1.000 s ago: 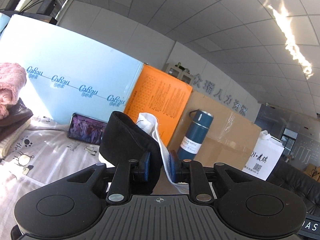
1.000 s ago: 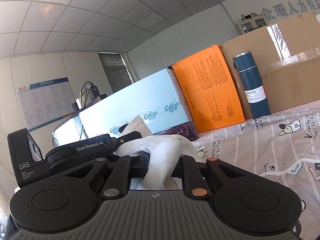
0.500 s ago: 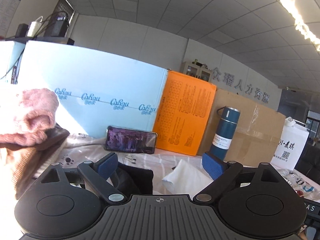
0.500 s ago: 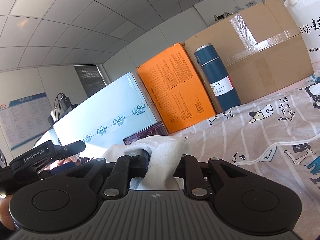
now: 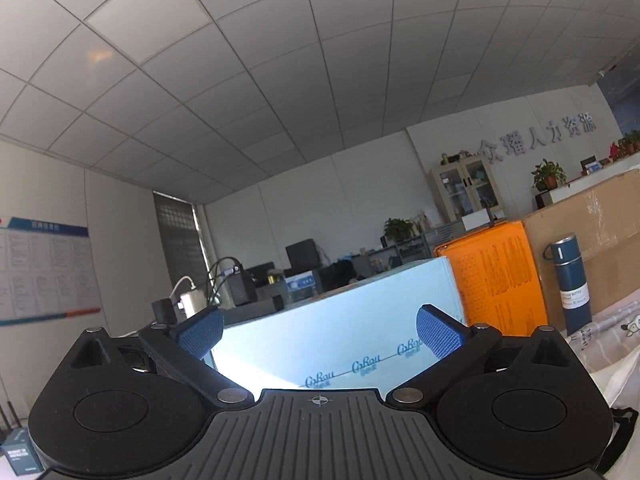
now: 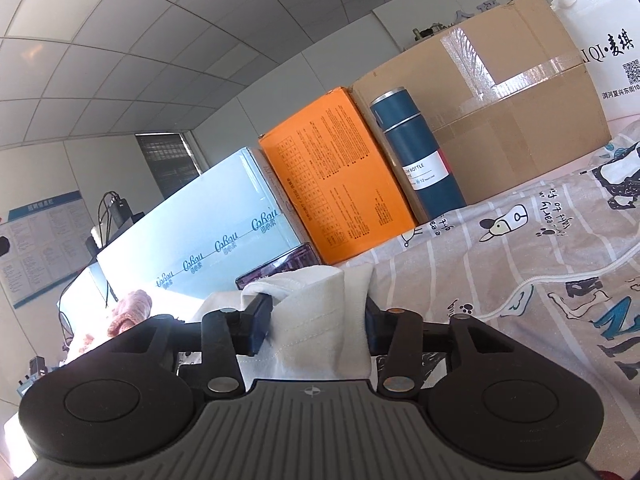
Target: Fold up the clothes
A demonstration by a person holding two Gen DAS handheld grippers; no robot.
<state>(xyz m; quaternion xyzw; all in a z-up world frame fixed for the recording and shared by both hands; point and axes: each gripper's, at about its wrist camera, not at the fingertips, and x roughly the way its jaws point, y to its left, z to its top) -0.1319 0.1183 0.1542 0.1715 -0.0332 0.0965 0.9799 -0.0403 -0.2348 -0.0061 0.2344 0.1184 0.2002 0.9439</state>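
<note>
Our left tool (image 5: pixel 318 332) gapes empty; right tool (image 6: pixel 316 320) opening w/ white garment (image 6: pixel 320 320) between jaws, so fold may spring apart.

An office, by every sign in the room.
Grid ceiling tiles (image 5: pixel 240 80) fill the top of the frame; raised wall lettering (image 5: pixel 538 142) sits at upper right above a glass-door cabinet (image 5: pixel 468 190), potted plants (image 5: pixel 549 174) beside it, a monitor (image 5: pixel 301 252) on desks mid-frame, and a notice board (image 5: pixel 44 268) at left.
</note>
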